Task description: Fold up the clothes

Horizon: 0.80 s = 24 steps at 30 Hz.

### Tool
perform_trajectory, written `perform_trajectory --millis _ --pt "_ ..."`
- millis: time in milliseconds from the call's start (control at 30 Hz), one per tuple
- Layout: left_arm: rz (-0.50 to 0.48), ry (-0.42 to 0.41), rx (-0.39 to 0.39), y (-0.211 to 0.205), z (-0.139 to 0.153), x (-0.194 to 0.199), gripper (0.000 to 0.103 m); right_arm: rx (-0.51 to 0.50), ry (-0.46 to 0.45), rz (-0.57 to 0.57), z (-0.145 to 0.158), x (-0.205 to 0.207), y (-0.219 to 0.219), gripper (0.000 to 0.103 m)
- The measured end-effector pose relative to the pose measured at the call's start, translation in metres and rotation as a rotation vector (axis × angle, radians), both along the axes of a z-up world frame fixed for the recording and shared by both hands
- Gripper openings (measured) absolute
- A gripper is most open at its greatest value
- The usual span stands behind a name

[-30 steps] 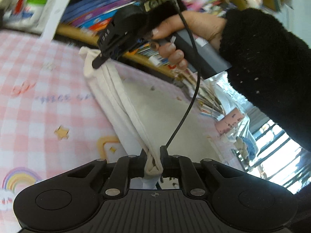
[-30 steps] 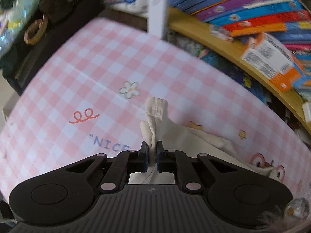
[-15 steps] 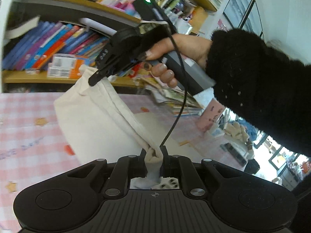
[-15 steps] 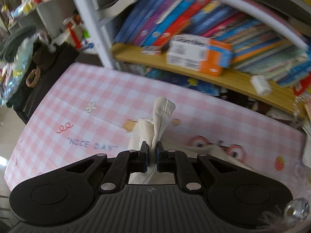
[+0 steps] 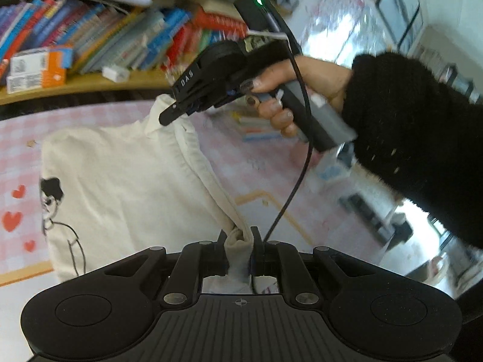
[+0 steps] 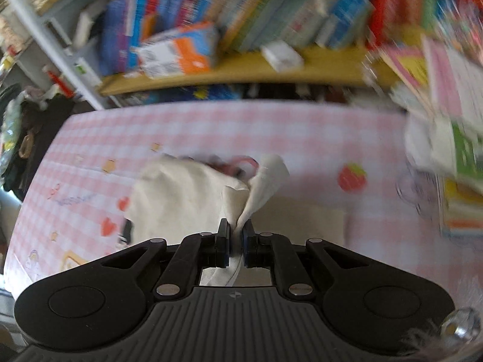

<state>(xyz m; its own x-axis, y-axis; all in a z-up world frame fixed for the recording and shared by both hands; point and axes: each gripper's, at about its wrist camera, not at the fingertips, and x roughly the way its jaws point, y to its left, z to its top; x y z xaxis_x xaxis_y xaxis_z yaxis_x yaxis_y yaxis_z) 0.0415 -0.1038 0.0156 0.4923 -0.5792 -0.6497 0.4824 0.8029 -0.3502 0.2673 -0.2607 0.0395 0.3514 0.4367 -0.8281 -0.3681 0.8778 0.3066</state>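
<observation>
Both views are smeared, the right wrist view worst, so the books (image 6: pixel 187 51) on the shelf (image 6: pixel 241 74) are only colour bands. The shirt (image 5: pixel 120 181) hangs cream-white above the pink checked cloth (image 6: pixel 302 138); its lower part is hidden behind each gripper body, and its printed figure is cut off at the left fold. The left gripper (image 5: pixel 238 241) is clamped narrow on a bunched corner, and the right gripper (image 6: pixel 236 232) pinches another corner, held in a black-sleeved hand (image 5: pixel 283 90). The stretched edge between them runs from low near the left camera up and away to the right gripper. Bare cloth lies left and right of the shirt; the shelf closes the far side.
</observation>
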Motion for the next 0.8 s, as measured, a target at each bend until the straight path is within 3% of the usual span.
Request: perform_trajectory --millis 167,233,333,367,533,667,800 --pt "0.013 0.046 0.067 -0.023 -0.015 0.004 0.011 0.083 0.062 -0.073 -0.032 0.007 -0.030 0.008" --pt "0.013 0.056 0.078 -0.028 -0.017 0.003 0.017 0.123 0.078 -0.105 -0.040 0.006 -0.040 0.011" --pt "-0.009 0.075 0.072 -0.035 -0.017 0.001 0.023 0.144 0.086 -0.142 -0.048 0.004 -0.051 0.028" --pt "-0.019 0.079 0.068 -0.037 -0.017 0.001 0.024 0.161 0.097 -0.138 -0.050 0.001 -0.055 0.039" --pt "-0.044 0.069 0.036 -0.035 -0.009 -0.007 0.030 0.189 0.147 -0.100 -0.051 -0.044 -0.071 0.045" --pt "0.063 0.075 -0.020 0.001 0.001 -0.011 0.033 0.196 0.185 -0.068 -0.050 -0.088 -0.083 0.046" --pt "0.191 0.084 0.017 0.035 -0.001 -0.012 0.033 0.203 0.222 -0.036 -0.049 -0.131 -0.095 0.046"
